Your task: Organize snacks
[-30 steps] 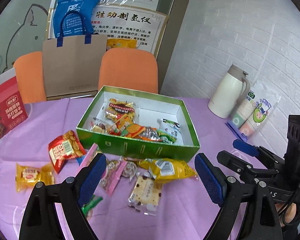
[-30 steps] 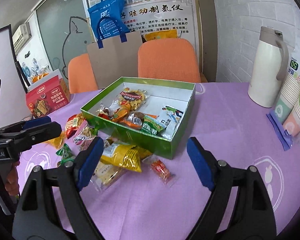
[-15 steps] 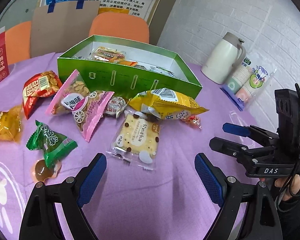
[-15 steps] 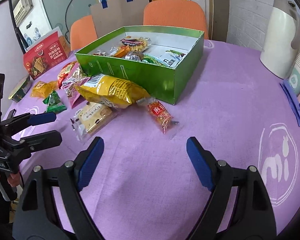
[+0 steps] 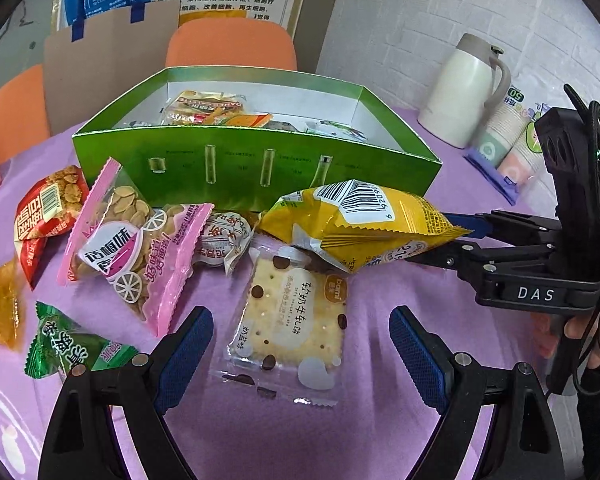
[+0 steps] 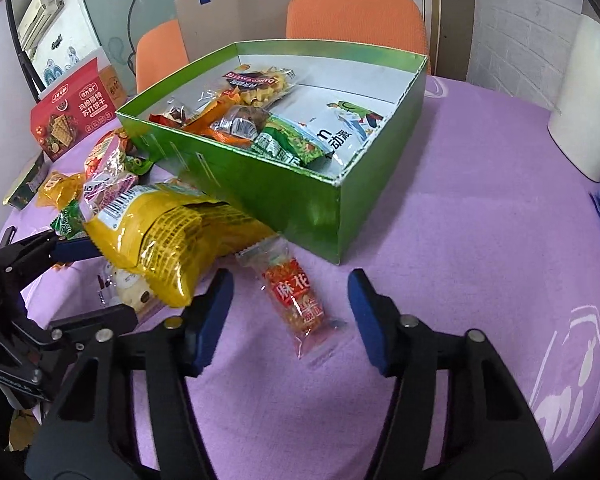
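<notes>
Cracker pack (image 5: pixel 296 312) lies flat on purple cloth (image 5: pixel 372 432), between the wide-open, empty left gripper (image 5: pixel 300 356). Red twist snack (image 6: pixel 300 300) lies between the right gripper (image 6: pixel 290 316), also wide open, empty. Yellow bag (image 5: pixel 364 220) overlaps cracker pack before green box (image 5: pixel 252 168).

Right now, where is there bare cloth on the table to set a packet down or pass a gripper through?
Open purple cloth lies right of the green box, up to the white jug. Another bare strip sits just ahead of the right gripper, past the red twist packet. In front of the box it is crowded: yellow bag, cracker packet, pink seed bag.
</notes>
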The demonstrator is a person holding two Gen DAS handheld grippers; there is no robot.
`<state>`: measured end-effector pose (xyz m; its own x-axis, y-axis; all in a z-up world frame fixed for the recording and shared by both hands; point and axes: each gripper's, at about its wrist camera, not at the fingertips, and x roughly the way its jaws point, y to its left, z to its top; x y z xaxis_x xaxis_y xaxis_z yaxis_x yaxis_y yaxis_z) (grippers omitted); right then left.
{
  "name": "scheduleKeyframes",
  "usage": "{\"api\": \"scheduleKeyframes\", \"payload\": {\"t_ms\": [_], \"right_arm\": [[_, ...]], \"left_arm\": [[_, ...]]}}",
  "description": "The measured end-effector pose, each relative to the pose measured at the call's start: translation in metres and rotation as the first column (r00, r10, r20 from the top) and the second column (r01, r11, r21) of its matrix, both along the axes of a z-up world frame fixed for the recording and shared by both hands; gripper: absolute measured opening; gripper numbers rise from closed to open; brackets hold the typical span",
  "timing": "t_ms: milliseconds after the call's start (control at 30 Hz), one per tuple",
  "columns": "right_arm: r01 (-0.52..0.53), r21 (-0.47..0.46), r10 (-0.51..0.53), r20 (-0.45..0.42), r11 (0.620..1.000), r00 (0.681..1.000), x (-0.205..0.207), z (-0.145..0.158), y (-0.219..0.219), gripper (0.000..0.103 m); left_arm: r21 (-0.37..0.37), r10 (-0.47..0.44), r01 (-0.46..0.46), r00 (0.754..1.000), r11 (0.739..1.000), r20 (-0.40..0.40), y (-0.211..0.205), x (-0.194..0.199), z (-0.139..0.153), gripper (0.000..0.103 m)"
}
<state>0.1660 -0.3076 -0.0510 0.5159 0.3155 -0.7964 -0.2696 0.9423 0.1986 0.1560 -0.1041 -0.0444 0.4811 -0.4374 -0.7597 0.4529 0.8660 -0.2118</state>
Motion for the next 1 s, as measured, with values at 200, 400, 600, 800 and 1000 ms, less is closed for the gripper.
{"api": "scheduleKeyframes", "payload": {"t_ms": [200,400,600,800,1000], "right_arm": [[0.023,-0.008,-0.024,-0.057,1.000,0.998,-0.015,-0.007,0.001,0.022],[0.022,0.013,-0.021,-0.080,1.000,0.997,-0.040,-0.003,0.007,0.022],[-0.002,0.013,0.003,-0.074,1.000,0.997,-0.056,-0.002,0.017,0.023],[-0.002,0.009,0.003,-0.076,1.000,0.997,-0.062,-0.003,0.025,0.030],[0.007,0.007,-0.007,-0.077,1.000,0.997,-0.069,-0.002,0.029,0.030]], "left_arm": [[0.054,-0.013,0.012,1.000,0.998,0.012,-0.008,0.000,-0.008,0.091],[0.134,-0.005,-0.002,0.999,0.991,0.047,-0.014,-0.003,-0.009,0.075],[0.141,0.006,-0.009,1.000,0.990,0.021,-0.002,-0.024,-0.005,0.060],[0.091,0.033,-0.031,0.999,0.995,-0.015,0.016,-0.049,-0.004,0.063],[0.129,0.016,-0.018,1.000,0.991,0.019,0.007,-0.049,-0.006,0.067]]}}
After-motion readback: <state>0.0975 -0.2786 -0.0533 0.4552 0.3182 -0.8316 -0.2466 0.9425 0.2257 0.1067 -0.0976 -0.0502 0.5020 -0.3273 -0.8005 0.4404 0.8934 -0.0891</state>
